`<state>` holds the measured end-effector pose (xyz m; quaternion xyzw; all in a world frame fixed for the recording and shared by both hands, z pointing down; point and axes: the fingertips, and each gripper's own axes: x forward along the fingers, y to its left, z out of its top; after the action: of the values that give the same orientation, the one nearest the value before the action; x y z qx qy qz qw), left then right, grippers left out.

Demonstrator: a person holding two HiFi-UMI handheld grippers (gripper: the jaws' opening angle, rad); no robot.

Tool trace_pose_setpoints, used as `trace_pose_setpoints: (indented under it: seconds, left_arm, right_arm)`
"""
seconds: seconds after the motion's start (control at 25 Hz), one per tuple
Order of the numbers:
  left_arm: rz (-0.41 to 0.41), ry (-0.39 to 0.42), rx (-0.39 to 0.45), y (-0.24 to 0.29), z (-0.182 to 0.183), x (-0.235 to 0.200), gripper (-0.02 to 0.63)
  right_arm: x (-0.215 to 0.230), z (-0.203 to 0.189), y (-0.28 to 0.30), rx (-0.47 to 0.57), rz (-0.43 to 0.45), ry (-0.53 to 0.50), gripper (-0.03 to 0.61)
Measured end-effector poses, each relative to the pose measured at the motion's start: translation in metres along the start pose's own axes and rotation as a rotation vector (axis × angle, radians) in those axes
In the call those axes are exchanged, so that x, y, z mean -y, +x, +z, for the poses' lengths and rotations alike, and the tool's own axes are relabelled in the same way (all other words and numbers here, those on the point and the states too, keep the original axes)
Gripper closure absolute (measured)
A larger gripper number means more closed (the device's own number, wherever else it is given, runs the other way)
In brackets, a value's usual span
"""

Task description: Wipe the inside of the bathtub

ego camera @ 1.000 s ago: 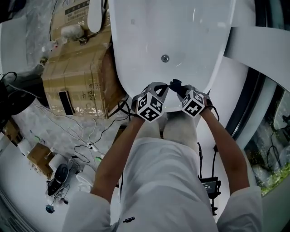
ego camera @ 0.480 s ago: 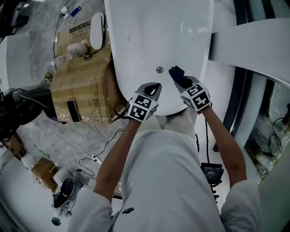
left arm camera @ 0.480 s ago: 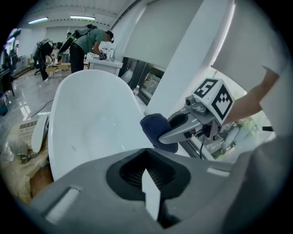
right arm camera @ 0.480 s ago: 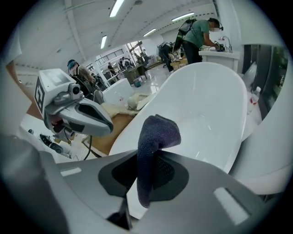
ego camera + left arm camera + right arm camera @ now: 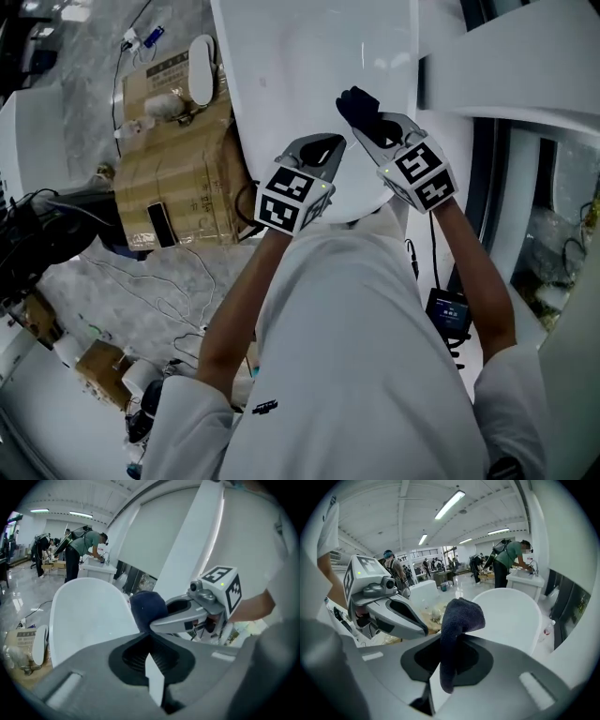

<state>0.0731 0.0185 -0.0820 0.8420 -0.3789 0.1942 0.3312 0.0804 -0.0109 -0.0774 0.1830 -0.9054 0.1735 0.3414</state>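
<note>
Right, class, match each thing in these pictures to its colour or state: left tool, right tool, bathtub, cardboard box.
Column one:
1. left tool
2. right tool
3. bathtub
4. cardboard box

Column two:
a. brown
b. shut on the dark cloth
c. white
d. shut, holding nothing

Pairs: 1-d, 2-b, 3-c, 4-a.
</note>
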Motion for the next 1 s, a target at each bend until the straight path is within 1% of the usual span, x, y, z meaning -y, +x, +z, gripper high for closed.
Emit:
trace_pose_setpoints:
  seconds: [0.12,0.24,0.32,0.44,0.52,0.72,0.84,1.0]
  left_arm:
    - [-0.011,0.027,0.064,-0.021,0.037,0.009,0.617]
    - [-0.032,0.069,0.104,-0.042,0.068,0.022,0.617]
    - [-0.048,0.092,0.12,-0.055,0.081,0.03,0.617]
    - [-0.058,0.106,0.131,-0.072,0.088,0.042,0.617]
    - [-0.051,0.117,0.155,-0.086,0.095,0.052,0.617]
    - [-0.064,0.138,0.232,-0.117,0.109,0.082,0.618]
    - [-0.03,0.161,0.273,-0.133,0.107,0.092,0.617]
    - [0.006,0.141,0.335,-0.145,0.102,0.101,0.618]
  right_arm:
    - [-0.01,0.028,-0.02,0.066,-0.002,0.003,0.528]
    - [-0.018,0.052,-0.045,0.132,-0.016,-0.003,0.528]
    - [-0.023,0.066,-0.059,0.174,-0.032,-0.003,0.528]
    - [-0.035,0.077,-0.078,0.219,-0.053,-0.012,0.528]
    - [-0.044,0.083,-0.09,0.242,-0.059,-0.016,0.528]
    - [-0.07,0.099,-0.124,0.334,-0.076,0.028,0.528]
    - [-0.089,0.1,-0.137,0.371,-0.081,0.051,0.528]
    - [-0.103,0.103,-0.149,0.405,-0.099,0.034,0.528]
